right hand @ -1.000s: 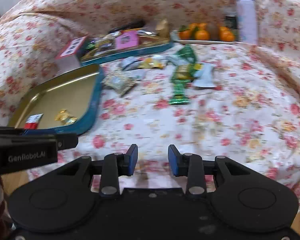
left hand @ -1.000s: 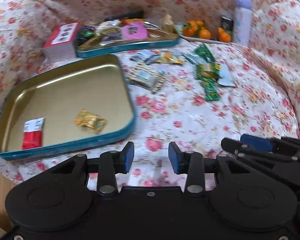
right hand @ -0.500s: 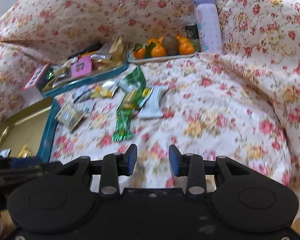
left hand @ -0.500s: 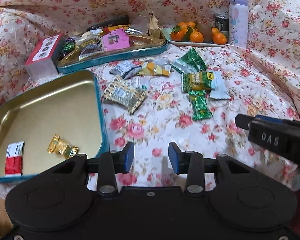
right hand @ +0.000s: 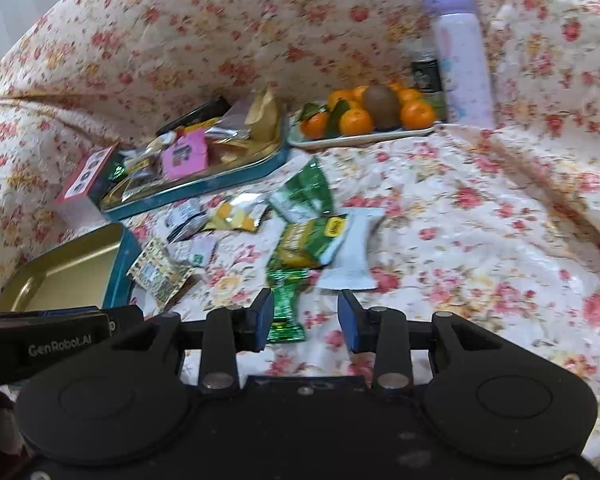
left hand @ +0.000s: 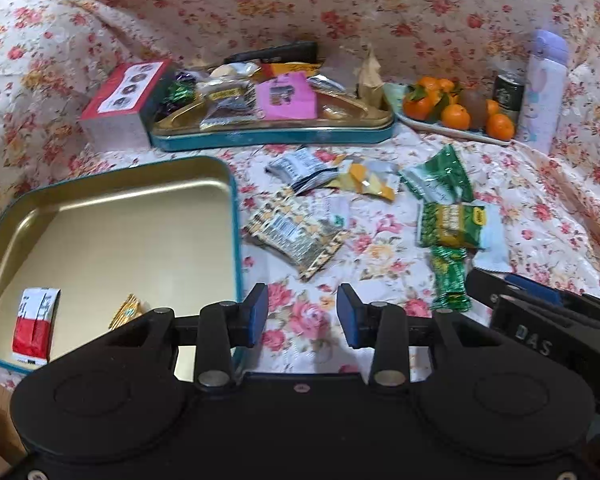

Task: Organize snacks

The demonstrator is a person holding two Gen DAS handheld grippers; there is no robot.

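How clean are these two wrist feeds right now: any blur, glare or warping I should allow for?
Left wrist view: mostly sharp, soft glare along the gold tin inner wall, fisheye bending at the edges. Right wrist view: motion blur smears the purple bottle and floral cover; the green wrapper by the open right gripper reads slightly soft.

Both tools are matte black plastic: the left tool (left hand: 302,316) and right tool (right hand: 304,320) each carry blue pads (left hand: 258,314) on hinged fingers, silver screws (left hand: 212,379) at the pivots, round embossed discs on broad bodies, and white "GenRobot.AI" (right hand: 58,349) and "DAS" (left hand: 534,339) lettering on their sides.
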